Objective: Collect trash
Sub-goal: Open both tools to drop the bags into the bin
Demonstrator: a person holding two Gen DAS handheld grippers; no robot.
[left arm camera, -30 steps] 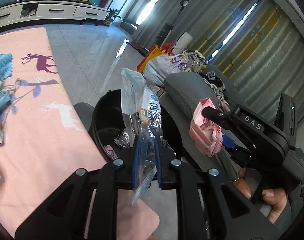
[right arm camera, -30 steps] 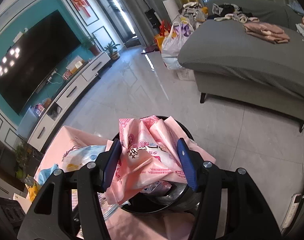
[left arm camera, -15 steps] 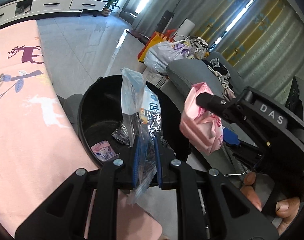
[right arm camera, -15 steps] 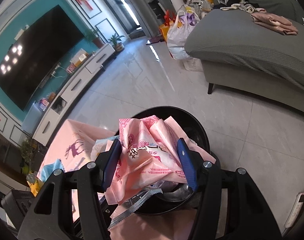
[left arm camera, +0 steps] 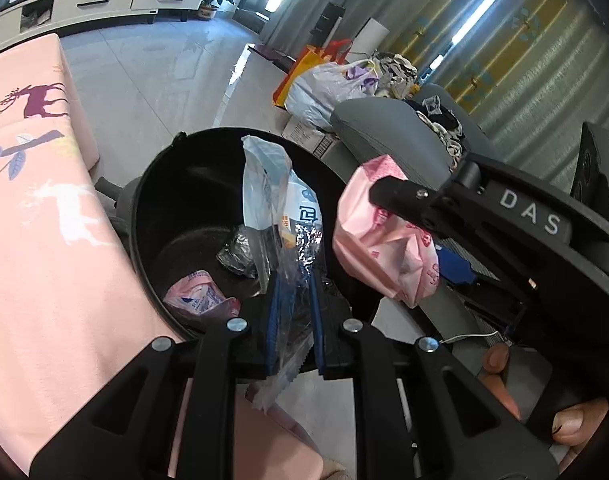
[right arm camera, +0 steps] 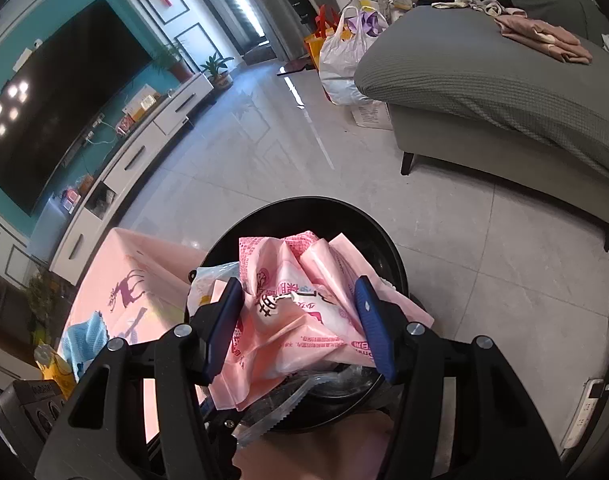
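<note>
Wrappers hang over the round black plastic bin [left arm camera: 152,216] for dropping: your left gripper [left arm camera: 294,312] pinches the clear crinkly plastic wrapper [left arm camera: 280,216], your right gripper [right arm camera: 300,328] clamps the crumpled pink plastic bag [right arm camera: 300,300].

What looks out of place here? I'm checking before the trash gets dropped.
Nothing stands out. The left gripper pinches a clear wrapper and the right gripper a pink bag, both over the black bin; nothing spilled.

The right gripper [right arm camera: 298,322] clamps a crumpled pink plastic bag [right arm camera: 300,316] directly above the black trash bin [right arm camera: 388,240], beside the pink tablecloth [right arm camera: 144,276].
</note>
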